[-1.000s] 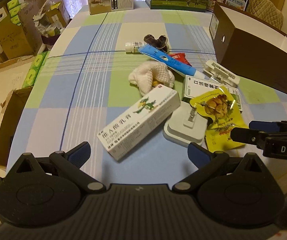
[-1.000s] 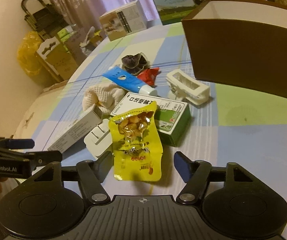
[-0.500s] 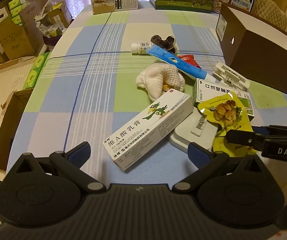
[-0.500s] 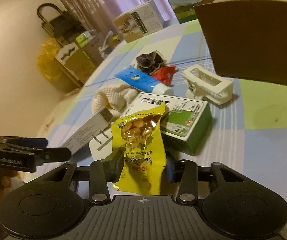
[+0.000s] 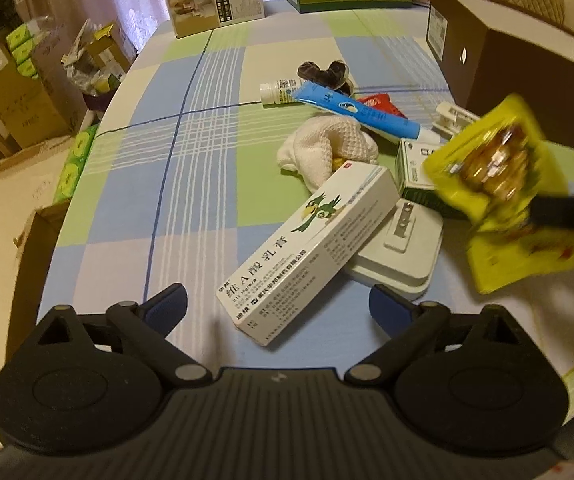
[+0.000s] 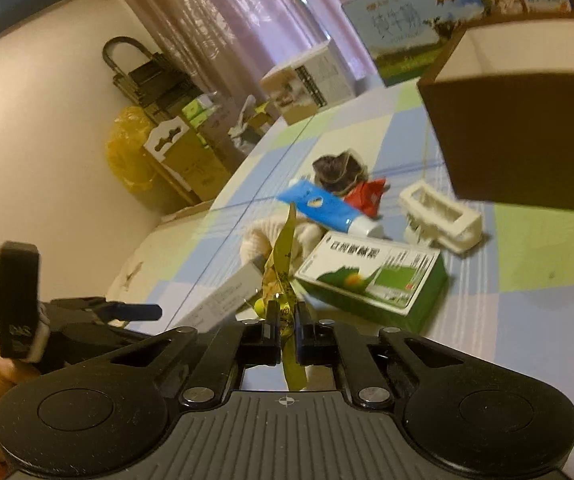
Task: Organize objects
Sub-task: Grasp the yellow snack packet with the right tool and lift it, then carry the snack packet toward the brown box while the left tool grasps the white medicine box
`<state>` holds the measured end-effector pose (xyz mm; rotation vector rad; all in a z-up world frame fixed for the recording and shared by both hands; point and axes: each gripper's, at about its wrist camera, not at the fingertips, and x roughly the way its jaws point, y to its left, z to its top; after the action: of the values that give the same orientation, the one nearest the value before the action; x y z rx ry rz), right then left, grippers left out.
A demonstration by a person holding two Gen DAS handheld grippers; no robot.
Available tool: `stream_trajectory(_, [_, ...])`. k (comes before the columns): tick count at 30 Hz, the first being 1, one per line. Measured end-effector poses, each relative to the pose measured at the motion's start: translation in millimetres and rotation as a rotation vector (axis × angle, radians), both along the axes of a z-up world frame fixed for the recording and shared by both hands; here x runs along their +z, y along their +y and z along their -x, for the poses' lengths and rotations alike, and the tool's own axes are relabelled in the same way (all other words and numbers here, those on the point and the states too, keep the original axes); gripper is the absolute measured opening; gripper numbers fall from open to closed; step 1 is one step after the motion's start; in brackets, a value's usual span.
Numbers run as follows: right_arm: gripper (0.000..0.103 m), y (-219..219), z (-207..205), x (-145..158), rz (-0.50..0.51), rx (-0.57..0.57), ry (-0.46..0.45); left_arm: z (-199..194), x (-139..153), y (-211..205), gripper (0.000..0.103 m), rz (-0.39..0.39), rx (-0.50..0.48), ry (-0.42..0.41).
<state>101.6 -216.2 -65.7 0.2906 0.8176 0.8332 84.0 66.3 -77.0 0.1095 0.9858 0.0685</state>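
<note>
Checked tablecloth (blue, green, white), pink curtains behind. Right gripper pinched tight on yellow snack packet, lifted above clutter. Left gripper wide open, empty, near long medicine box.

Checked cloth on the worktop: pale blue, light green and lilac squares, crossed by white stripes and thin dark-blue lines. Yellow snack packet, clear window showing golden-brown pieces, red print lower down. White medicine carton with a green parrot and black characters. Green-and-white medicine box. Blue tube with white cap. Cream waffle-weave cloth. Red sachet. Dark brown box. Black tools, blue-padded fingers.
</note>
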Motion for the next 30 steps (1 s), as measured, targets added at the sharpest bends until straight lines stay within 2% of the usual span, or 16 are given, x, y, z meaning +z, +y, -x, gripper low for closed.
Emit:
stream_trajectory(4, [0.002, -13.7, 4.3, 16.3, 0.005, -0.065, -0.006, -3.8, -3.4, -2.8, 0.089, -0.054, -0.032, -0.009])
stream_trajectory(8, [0.002, -33.4, 4.6, 22.0, 0.019, -0.133, 0.017, -7.1, -7.0, -12.1, 0.081, -0.148, -0.097, -0.037])
stream_trajectory(10, [0.002, -43.1, 4.4, 22.4, 0.027, -0.164, 0.028, -7.3, -10.2, -17.4, 0.071, -0.194, -0.129, -0.047])
stream_trajectory(14, [0.002, -62.6, 4.6, 22.9, 0.044, -0.224, 0.044, -4.9, -16.9, -27.3, 0.045, -0.255, -0.192, -0.054])
stream_trajectory(18, [0.002, -76.6, 3.4, 27.5, 0.056, -0.268, 0.052, -0.3, -15.3, -37.0, 0.032, -0.327, -0.231, -0.101])
stream_trajectory(21, [0.002, -85.1, 2.6, 31.3, 0.059, -0.287, 0.053, -2.4, -7.1, -34.9, 0.029, -0.286, -0.218, -0.109])
stream_trajectory(25, [0.002, -92.5, 1.4, 37.7, 0.056, -0.303, 0.055, -10.1, 10.7, -23.1, 0.023, -0.161, -0.167, -0.094])
stream_trajectory(30, [0.002, -105.0, -3.1, 52.5, 0.043, -0.317, 0.035, -16.1, 41.3, -11.4, 0.022, -0.030, -0.115, -0.093])
